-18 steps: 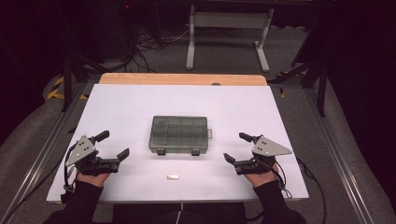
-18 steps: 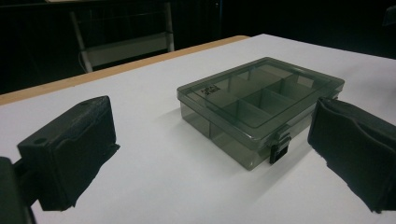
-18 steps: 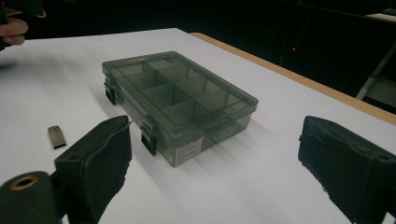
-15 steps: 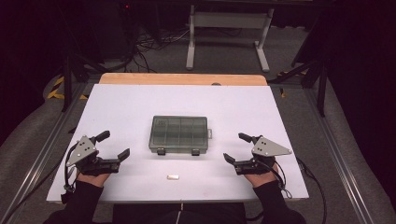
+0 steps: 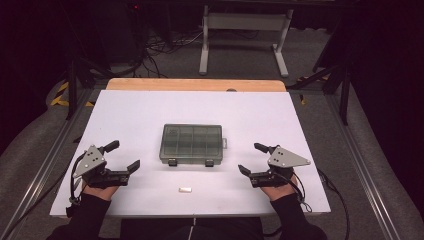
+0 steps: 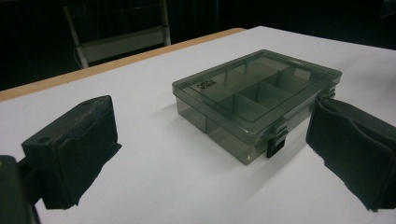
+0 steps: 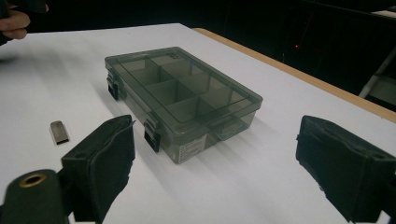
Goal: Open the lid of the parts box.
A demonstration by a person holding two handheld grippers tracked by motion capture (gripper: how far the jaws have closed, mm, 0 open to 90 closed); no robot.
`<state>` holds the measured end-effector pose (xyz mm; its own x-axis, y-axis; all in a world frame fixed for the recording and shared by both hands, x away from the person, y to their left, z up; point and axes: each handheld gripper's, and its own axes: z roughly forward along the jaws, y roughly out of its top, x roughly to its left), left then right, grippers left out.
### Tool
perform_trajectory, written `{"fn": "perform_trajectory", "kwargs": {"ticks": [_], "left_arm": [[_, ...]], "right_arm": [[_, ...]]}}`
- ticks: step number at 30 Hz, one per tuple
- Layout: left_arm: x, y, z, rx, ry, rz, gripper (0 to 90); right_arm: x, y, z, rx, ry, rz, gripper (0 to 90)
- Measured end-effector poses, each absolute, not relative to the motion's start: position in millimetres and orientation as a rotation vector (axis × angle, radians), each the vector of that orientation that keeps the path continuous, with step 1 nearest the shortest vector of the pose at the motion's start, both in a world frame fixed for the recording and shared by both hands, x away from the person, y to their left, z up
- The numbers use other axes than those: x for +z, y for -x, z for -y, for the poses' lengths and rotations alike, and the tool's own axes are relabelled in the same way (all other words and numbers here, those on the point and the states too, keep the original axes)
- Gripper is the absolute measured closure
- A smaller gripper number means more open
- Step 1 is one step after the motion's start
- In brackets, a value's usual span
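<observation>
From above, your left gripper (image 5: pixel 123 156) and right gripper (image 5: pixel 251 159) rest wide open, empty, on the white table (image 5: pixel 135 115), flanking the closed compartment box (image 5: pixel 191 144) at centre. A small metal piece (image 5: pixel 185 190) lies nearer you. Your left gripper view shows the box (image 6: pixel 257 100) between spread jaws, well apart. Your right gripper view shows the box (image 7: pixel 182 100) ahead, the piece (image 7: pixel 59 131) left.

Backdrop beyond the work
White counter (image 5: pixel 130 115) with wooden far edge (image 5: pixel 195 84); grey metal stand (image 5: pixel 243 30) and cables (image 5: pixel 160 47) on the dark floor
</observation>
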<state>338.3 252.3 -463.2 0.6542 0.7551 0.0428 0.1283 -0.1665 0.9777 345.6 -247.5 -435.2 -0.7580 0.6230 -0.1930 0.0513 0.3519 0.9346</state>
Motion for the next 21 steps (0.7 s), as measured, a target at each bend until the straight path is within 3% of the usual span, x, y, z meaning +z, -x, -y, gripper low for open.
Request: {"fn": "perform_trajectory", "kwargs": {"ticks": [11,21], "left_arm": [[-458,-346,-249,0.676,-1.722,-0.711,3.5],[-449,-360,-238,0.622,-1.767,-0.700,5.3]], "right_arm": [[-433,-349,245,1.415,-0.591,-2.125,20.0],[-423,-360,229,1.377,-0.581,-2.188,23.9]]}}
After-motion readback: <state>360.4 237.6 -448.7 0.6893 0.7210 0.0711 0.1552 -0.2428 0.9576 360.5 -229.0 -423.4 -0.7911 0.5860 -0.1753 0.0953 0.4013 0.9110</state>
